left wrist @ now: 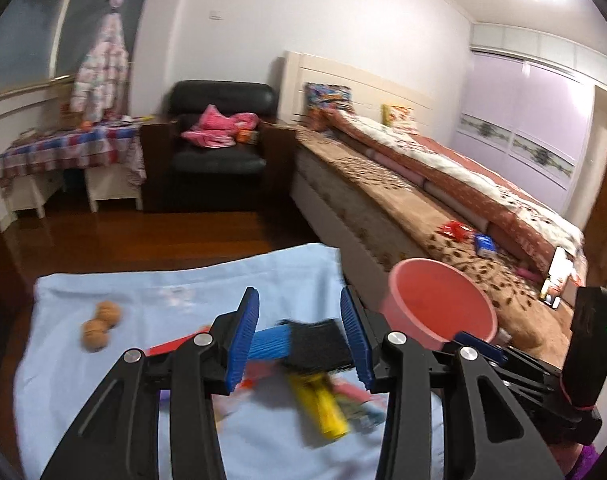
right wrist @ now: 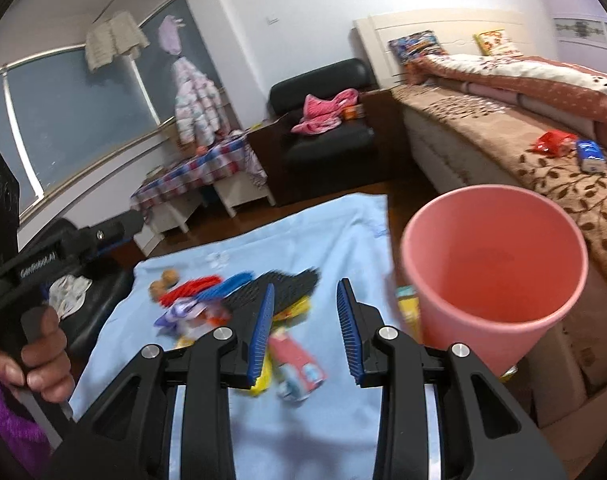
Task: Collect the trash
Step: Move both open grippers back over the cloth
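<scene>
A pink bucket stands at the right edge of a light blue cloth; it also shows in the left wrist view. Mixed trash lies on the cloth: a black and blue brush, a yellow wrapper, a pink packet, red and purple bits and two walnuts. My left gripper is open above the brush, holding nothing. My right gripper is open above the wrappers, empty, left of the bucket.
A bed with a brown blanket runs along the right, with red and blue packets on it. A black armchair and a checked table stand at the far side. Dark wood floor surrounds the cloth.
</scene>
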